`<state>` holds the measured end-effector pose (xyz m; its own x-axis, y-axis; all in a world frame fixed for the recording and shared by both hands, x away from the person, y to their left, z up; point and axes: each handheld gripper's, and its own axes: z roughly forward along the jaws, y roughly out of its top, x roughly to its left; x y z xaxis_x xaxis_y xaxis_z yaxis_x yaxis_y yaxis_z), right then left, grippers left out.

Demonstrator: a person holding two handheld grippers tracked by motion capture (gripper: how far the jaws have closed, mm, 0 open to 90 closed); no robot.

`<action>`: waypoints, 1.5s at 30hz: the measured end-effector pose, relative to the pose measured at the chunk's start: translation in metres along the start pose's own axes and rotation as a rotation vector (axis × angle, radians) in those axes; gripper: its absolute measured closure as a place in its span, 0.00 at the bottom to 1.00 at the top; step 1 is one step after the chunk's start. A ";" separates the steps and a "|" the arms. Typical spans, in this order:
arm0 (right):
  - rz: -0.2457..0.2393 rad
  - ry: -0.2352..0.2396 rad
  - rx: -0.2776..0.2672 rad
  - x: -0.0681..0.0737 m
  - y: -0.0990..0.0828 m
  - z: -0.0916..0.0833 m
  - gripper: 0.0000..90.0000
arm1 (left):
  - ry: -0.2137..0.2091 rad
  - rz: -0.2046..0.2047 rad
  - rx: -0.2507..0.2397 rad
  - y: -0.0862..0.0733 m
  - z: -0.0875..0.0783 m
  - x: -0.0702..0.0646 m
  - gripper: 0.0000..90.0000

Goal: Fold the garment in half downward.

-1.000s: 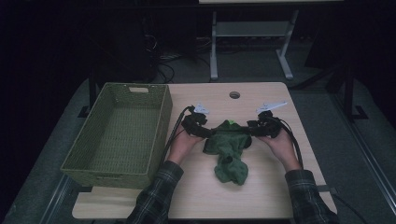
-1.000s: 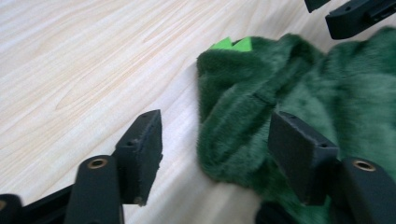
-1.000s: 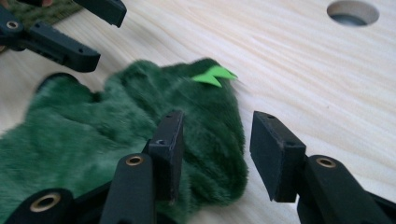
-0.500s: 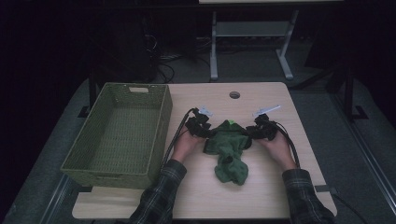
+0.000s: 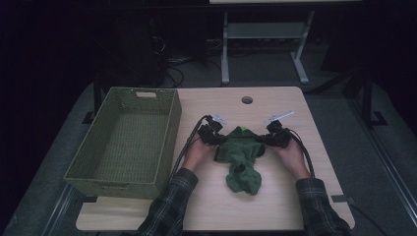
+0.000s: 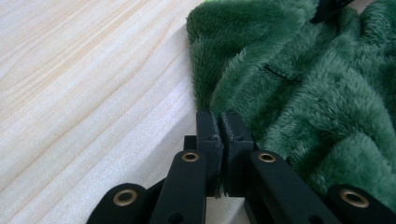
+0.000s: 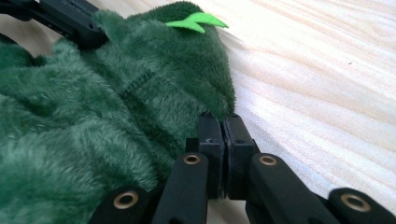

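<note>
My left gripper [image 6: 219,123] and right gripper [image 7: 222,126], jaws just closed, each pinch an opposite top edge of the green fleece garment [image 5: 241,160], which lies between my 2 hands, trailing toward me on the table [image 5: 275,206].

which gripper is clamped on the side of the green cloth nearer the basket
The left gripper: it pinches the green cloth's edge facing the basket; the right gripper holds the far edge.
</note>
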<state>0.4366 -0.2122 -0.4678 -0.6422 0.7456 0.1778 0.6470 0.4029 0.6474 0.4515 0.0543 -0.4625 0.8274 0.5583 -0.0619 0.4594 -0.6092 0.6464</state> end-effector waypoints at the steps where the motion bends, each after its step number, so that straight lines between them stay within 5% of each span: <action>1: 0.003 -0.001 -0.006 0.000 0.000 -0.001 0.98 | 0.000 -0.003 -0.001 0.000 -0.001 0.000 0.97; 21: 0.040 -0.026 -0.119 -0.017 0.036 -0.051 0.98 | 0.028 -0.012 -0.184 0.049 -0.045 -0.006 0.97; 31: 0.002 -0.007 -0.174 -0.004 0.032 -0.069 0.98 | -0.015 -0.013 -0.254 0.044 -0.064 -0.018 0.97; 45: -0.059 0.019 -0.213 0.014 0.011 -0.089 0.98 | -0.049 0.042 -0.304 0.031 -0.083 -0.046 0.97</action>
<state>0.3983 -0.2445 -0.3925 -0.6852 0.7132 0.1477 0.5078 0.3224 0.7989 0.4008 0.0558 -0.3765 0.8614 0.5040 -0.0625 0.3133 -0.4306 0.8464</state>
